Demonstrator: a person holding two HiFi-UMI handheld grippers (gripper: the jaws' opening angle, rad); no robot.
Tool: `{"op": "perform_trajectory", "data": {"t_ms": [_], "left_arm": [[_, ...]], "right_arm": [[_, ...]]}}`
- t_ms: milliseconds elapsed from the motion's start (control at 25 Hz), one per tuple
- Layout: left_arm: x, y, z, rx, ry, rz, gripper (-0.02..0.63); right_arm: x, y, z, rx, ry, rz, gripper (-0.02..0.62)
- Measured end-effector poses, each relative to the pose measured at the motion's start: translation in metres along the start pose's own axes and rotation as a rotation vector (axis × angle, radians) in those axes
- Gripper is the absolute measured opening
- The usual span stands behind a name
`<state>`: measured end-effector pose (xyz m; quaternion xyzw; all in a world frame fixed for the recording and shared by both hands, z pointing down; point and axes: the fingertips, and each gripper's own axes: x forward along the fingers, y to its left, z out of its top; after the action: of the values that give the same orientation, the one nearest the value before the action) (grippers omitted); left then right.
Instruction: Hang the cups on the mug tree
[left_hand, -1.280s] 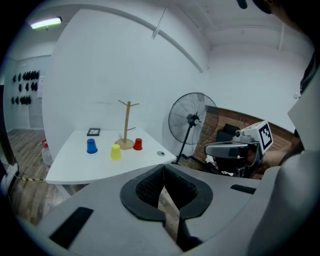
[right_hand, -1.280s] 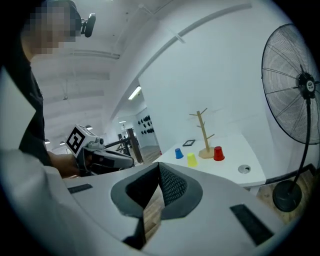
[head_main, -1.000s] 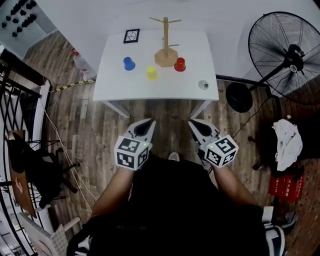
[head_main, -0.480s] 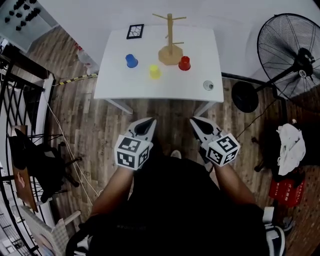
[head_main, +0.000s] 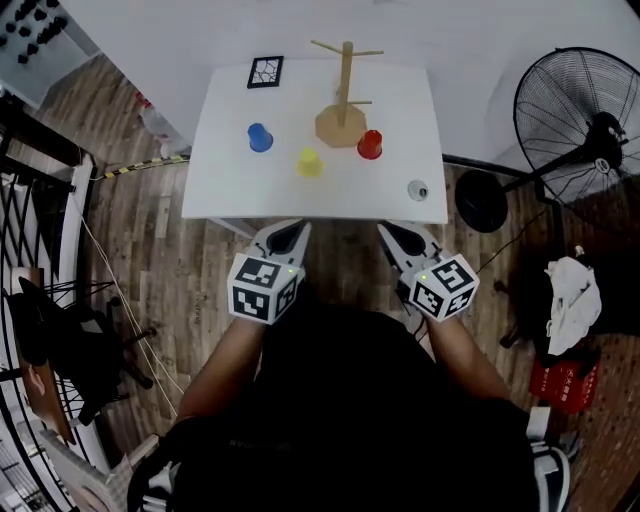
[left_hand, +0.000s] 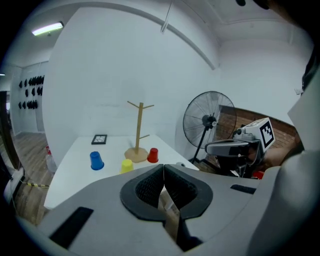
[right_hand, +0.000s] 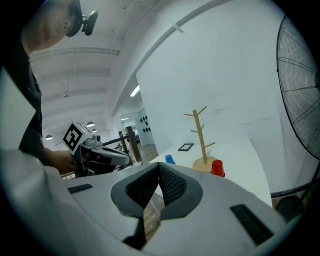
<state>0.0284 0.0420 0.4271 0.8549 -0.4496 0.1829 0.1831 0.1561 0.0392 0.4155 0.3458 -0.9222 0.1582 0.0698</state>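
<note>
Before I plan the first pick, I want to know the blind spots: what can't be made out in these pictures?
Handles on the blue cup, yellow cup and red cup: too small in every view.
What the small grey object right of the cups is: too small, head view.
Pattern on the framed card: too small.
Part of the fan: cut off by the head view's right edge.
</note>
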Motion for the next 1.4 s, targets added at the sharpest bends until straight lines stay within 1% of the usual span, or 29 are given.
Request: {"op": "perform_trajectory", "data": {"t_ms": [160, 280, 520, 720, 880, 960, 1120, 1240, 1400], "left_arm": [[0.015, 0.040, 0.018, 0.011, -0.004, -0.013, 0.017], [0.026, 0.058, 0.033, 0.027, -0.011, -0.027, 0.017], [0.048, 0.112, 0.055, 0.077, 0.002, -0.108, 0.017], [0.067, 0.140, 0.058, 0.130, 0.042, -0.162, 0.017], [0.080, 0.152, 0.052, 0.183, 0.074, -0.212, 0.017], [0.085, 0.158, 0.051, 0.195, 0.085, -0.225, 0.017], [0.095, 0.164, 0.053, 0.191, 0.097, -0.230, 0.017], [0.109, 0.169, 0.055, 0.199, 0.112, -0.204, 0.017], [0.126, 0.172, 0.059, 0.158, 0.121, -0.165, 0.017]], "right_arm": [[0.036, -0.008, 0.019, -0.030, 0.009, -0.023, -0.003], [0.052, -0.012, 0.027, -0.046, 0.006, -0.047, -0.003], [0.109, -0.027, 0.039, -0.078, 0.046, -0.130, -0.003], [0.132, -0.043, 0.040, -0.049, 0.057, -0.198, -0.003], [0.146, -0.053, 0.037, -0.033, 0.061, -0.244, -0.003], [0.153, -0.057, 0.035, -0.030, 0.069, -0.261, -0.003], [0.161, -0.070, 0.032, -0.034, 0.104, -0.270, -0.003], [0.167, -0.091, 0.027, -0.058, 0.149, -0.269, -0.003], [0.174, -0.125, 0.014, -0.118, 0.240, -0.276, -0.003]]}}
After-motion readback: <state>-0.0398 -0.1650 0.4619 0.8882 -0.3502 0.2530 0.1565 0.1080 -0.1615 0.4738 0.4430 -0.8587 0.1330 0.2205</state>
